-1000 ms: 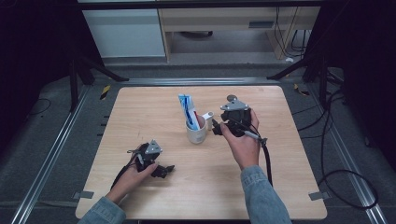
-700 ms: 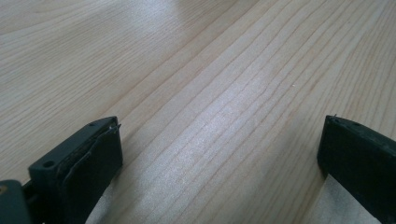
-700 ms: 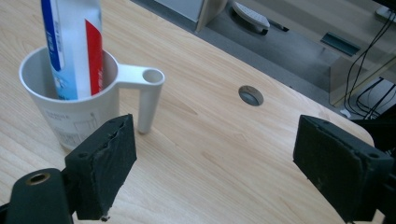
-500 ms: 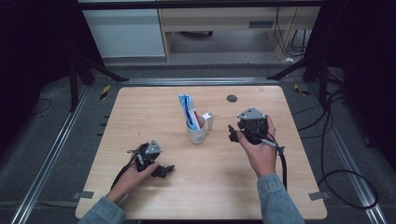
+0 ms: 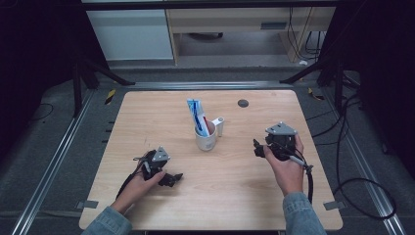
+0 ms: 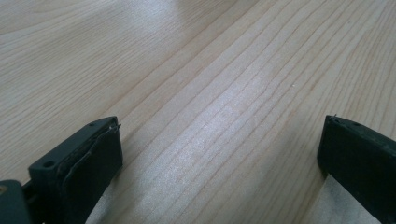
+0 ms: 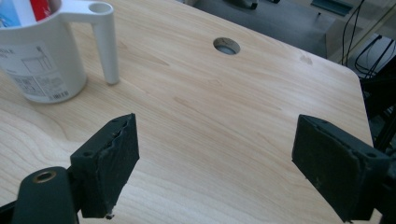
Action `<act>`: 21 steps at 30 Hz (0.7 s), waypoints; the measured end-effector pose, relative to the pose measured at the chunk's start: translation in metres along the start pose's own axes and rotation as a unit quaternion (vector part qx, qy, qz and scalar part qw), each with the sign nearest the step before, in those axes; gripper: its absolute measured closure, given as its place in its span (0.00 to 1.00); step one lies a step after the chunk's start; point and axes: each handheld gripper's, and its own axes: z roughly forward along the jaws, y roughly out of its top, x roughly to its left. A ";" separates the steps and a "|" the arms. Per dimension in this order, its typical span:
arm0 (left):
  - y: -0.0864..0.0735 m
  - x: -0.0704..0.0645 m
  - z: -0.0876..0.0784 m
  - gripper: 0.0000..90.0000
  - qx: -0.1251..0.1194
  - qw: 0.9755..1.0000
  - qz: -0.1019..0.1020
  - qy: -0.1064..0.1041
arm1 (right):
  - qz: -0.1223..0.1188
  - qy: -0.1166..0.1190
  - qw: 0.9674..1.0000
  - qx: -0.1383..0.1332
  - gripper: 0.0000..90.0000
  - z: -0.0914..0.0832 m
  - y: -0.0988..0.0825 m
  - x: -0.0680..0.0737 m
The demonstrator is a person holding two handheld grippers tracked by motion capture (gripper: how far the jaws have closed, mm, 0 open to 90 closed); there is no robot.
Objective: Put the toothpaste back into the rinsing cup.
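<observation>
Since a second ago my right gripper (image 5: 259, 148) has drawn back from the mug (image 5: 206, 138) and sunk to that mug's right, its jaws wide apart and bare, while my left gripper (image 5: 172, 179), also gaping and empty, rests near-left of the mug. Toothpaste tube (image 5: 196, 115) stands upright inside the mug, mid-table. I judge the placing done, so I keep both hands low and well off the mug to avoid tipping it.

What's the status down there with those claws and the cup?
Both claws, left and right, open, empty. Cup upright mid-table, toothpaste tube inside. Nothing in the way.
</observation>
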 end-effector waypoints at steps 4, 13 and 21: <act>0.000 0.000 0.000 0.00 0.000 1.000 0.000 0.000 | 0.016 0.001 1.000 0.006 0.17 -0.001 -0.011 -0.008; 0.000 0.000 0.000 0.00 0.000 1.000 0.000 0.000 | 0.045 0.008 0.999 0.024 0.17 0.004 -0.037 -0.017; 0.000 0.000 0.000 0.00 0.000 1.000 0.000 0.000 | 0.062 0.021 0.997 0.044 0.15 0.015 -0.060 -0.017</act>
